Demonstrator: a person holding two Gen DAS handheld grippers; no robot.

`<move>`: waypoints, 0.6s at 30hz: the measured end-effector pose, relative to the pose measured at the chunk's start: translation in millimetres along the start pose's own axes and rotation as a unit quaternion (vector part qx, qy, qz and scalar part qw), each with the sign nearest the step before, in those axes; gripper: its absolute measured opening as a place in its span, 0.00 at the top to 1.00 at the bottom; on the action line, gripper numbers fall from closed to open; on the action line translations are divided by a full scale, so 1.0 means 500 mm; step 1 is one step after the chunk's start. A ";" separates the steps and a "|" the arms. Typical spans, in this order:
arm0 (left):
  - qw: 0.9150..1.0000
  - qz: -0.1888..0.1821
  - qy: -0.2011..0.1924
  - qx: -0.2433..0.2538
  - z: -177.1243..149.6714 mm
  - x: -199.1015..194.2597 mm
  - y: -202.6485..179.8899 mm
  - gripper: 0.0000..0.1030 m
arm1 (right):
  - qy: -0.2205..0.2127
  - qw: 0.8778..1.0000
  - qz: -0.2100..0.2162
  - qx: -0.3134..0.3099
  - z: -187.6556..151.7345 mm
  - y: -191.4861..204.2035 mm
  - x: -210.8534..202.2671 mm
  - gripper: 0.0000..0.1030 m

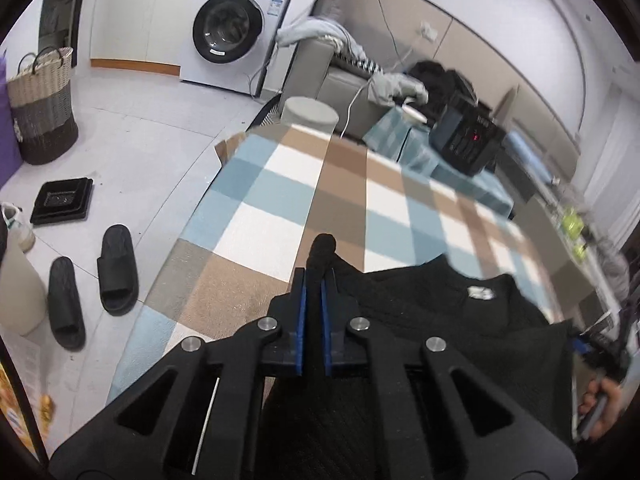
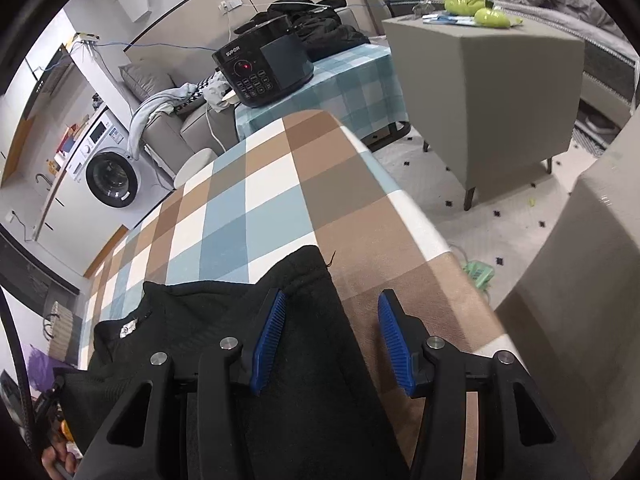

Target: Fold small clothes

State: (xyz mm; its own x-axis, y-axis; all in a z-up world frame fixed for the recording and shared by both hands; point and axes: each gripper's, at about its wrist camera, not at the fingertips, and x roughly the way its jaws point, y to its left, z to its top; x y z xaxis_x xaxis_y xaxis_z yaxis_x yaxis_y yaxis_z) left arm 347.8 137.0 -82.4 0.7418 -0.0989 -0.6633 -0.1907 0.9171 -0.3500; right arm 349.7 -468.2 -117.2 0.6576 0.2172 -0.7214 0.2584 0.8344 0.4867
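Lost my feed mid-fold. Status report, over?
Left tool shut on black garment sleeve end. Right tool open over other sleeve, not gripping. Garment flat on checked cloth. Nothing in the way.

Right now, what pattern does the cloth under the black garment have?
The cloth has checks of blue, brown and white, clearest in the right wrist view.

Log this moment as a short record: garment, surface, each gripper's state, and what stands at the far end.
garment: black top, lying on the table, white neck label showing
surface: checked tablecloth, blue, brown and white
left gripper: shut on a bunched corner of the black top, which sticks out past the fingertips
right gripper: open, one blue pad over the top's edge, the other over bare cloth, nothing gripped
far end: black cooker with a red display, on a second checked cloth
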 end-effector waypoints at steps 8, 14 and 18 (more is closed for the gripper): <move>1.000 -0.007 -0.005 -0.010 0.003 -0.033 0.005 0.96 | -0.059 0.996 -0.008 -0.071 -0.006 0.048 -0.024 0.92; 1.000 -0.011 -0.022 -0.017 0.008 -0.061 0.011 0.96 | -0.116 0.990 0.024 -0.076 0.022 0.080 -0.096 0.92; 0.999 0.003 -0.028 -0.033 0.023 -0.054 0.025 0.96 | -0.113 0.991 0.016 -0.075 0.054 0.117 -0.067 0.92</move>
State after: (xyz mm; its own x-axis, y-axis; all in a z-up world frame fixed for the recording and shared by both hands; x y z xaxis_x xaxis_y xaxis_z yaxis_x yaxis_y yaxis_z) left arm 332.8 155.6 -61.1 0.7745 -0.0700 -0.6287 -0.2359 0.8903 -0.3896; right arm 361.8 -440.5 -51.3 0.8100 0.1392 -0.5696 0.1382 0.8987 0.4162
